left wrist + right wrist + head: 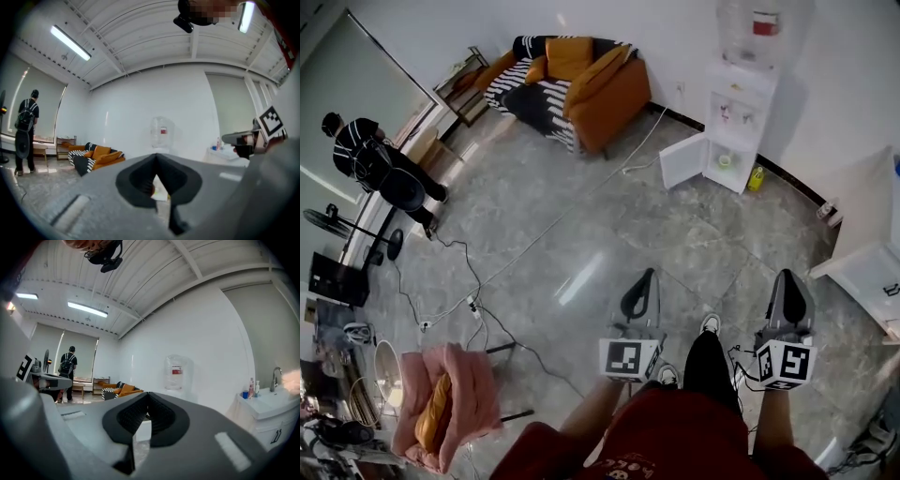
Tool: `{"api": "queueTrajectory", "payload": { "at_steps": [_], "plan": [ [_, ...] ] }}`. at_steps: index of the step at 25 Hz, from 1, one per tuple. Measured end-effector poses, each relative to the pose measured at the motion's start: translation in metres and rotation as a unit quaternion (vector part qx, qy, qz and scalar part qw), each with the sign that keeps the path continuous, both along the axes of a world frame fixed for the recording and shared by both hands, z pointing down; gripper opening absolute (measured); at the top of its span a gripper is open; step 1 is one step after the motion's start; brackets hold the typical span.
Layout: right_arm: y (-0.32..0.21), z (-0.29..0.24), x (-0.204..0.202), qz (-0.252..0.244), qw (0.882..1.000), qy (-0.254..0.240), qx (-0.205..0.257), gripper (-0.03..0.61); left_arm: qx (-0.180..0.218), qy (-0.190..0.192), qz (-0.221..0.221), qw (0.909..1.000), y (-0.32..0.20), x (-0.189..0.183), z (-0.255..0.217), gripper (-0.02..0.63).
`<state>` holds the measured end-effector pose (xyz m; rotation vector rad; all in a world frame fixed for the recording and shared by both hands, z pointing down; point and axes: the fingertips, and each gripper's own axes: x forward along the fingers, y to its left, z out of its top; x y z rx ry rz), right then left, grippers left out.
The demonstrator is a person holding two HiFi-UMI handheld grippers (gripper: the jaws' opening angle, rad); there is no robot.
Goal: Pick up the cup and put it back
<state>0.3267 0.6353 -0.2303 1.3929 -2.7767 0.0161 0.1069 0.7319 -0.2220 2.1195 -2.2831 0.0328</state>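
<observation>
Grey stone-look floor, orange sofa, white wall, perhaps a water dispenser

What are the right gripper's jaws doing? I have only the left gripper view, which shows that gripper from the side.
Observer: Shut. The right gripper view shows the right gripper with its jaws together and nothing between them.
Operator: And the water dispenser, lower half? The jaws here cover most of it.
Observer: In the head view its cabinet door stands open.
Operator: Anything off to the person's left?
Observer: A pink chair stands on the floor, at the head view's lower left.
</observation>
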Motion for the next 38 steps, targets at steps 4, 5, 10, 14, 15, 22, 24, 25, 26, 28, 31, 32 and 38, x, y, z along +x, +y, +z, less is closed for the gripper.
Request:
{"api": "queueTrajectory", "payload": {
  "at_steps": [4, 5, 10, 14, 15, 22, 24, 25, 26, 28, 31, 32, 38],
  "plan": [
    [-0.045, 0.001, 0.006, 0.007, 1.000, -0.005, -0.013, 0.001, -0.004, -0.004, 0.003, 1.0000, -0.048, 0.005, -0.003, -0.002],
    [-0.057, 0.003, 0.007, 0.005, 1.000, -0.005, -0.014, 0.000, -0.006, -0.005, 0.003, 1.0000, -0.062, 0.006, -0.004, -0.002],
    [-0.127, 0.009, 0.025, 0.005, 1.000, -0.006, -0.028, 0.002, -0.007, -0.011, 0.004, 0.9999, -0.134, 0.024, -0.007, 0.000],
    [-0.173, 0.012, 0.036, 0.002, 0.999, -0.008, -0.034, 0.001, -0.009, -0.017, -0.002, 0.9998, -0.180, 0.036, -0.008, 0.000],
    [-0.184, 0.012, 0.038, 0.001, 0.999, -0.007, -0.035, 0.002, -0.010, -0.018, -0.004, 0.9998, -0.190, 0.038, -0.009, 0.000],
    [-0.245, 0.011, 0.038, -0.013, 0.999, -0.008, -0.036, 0.001, -0.016, -0.015, -0.016, 0.9996, -0.248, 0.044, -0.007, 0.000],
    [-0.260, 0.012, 0.037, -0.016, 0.999, -0.007, -0.036, 0.002, -0.017, -0.015, -0.017, 0.9996, -0.263, 0.044, -0.006, 0.000],
    [-0.268, 0.013, 0.036, -0.016, 0.999, -0.007, -0.037, 0.000, -0.017, -0.015, -0.017, 0.9996, -0.270, 0.044, -0.006, 0.000],
    [-0.275, 0.014, 0.034, -0.016, 0.999, -0.007, -0.038, 0.001, -0.017, -0.016, -0.018, 0.9996, -0.276, 0.043, -0.006, 0.000],
    [-0.284, 0.015, 0.031, -0.014, 0.999, -0.009, -0.042, 0.001, -0.016, -0.019, -0.018, 0.9995, -0.285, 0.040, -0.007, 0.000],
    [-0.298, 0.017, 0.023, -0.007, 0.999, -0.007, -0.040, 0.001, -0.017, -0.026, -0.012, 0.9994, -0.299, 0.031, -0.006, 0.000],
    [-0.304, 0.017, 0.020, -0.004, 0.999, -0.006, -0.040, 0.002, -0.017, -0.024, -0.011, 0.9995, -0.304, 0.027, -0.003, 0.000],
    [-0.331, 0.021, -0.019, 0.010, 0.999, 0.002, -0.035, 0.002, -0.016, -0.004, 0.005, 0.9998, -0.337, -0.013, 0.009, 0.000]
  ]
}}
